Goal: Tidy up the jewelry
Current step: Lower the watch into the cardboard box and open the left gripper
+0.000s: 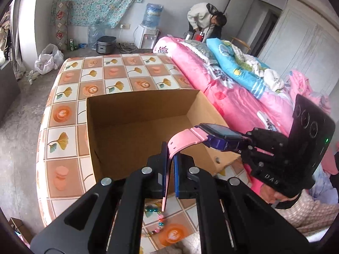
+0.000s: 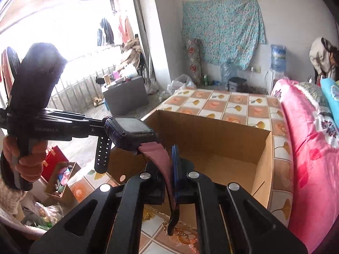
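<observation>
We see bed mattress (image 1: 110,78) with tiled floral cover, pink quilt (image 1: 237,97) alongside, concrete floor. Cardboard box (image 1: 135,114) open on mattress, inside bare. Our left gripper (image 1: 170,167) fingers clamp pink strap of watch (image 1: 220,136); our right gripper (image 2: 172,163) fingers clamp other strap; watch hangs above box rim. Beaded bracelet (image 1: 157,220) lies on mattress below.

The left tongs (image 2: 101,130) read "GenRobot.AI".
</observation>
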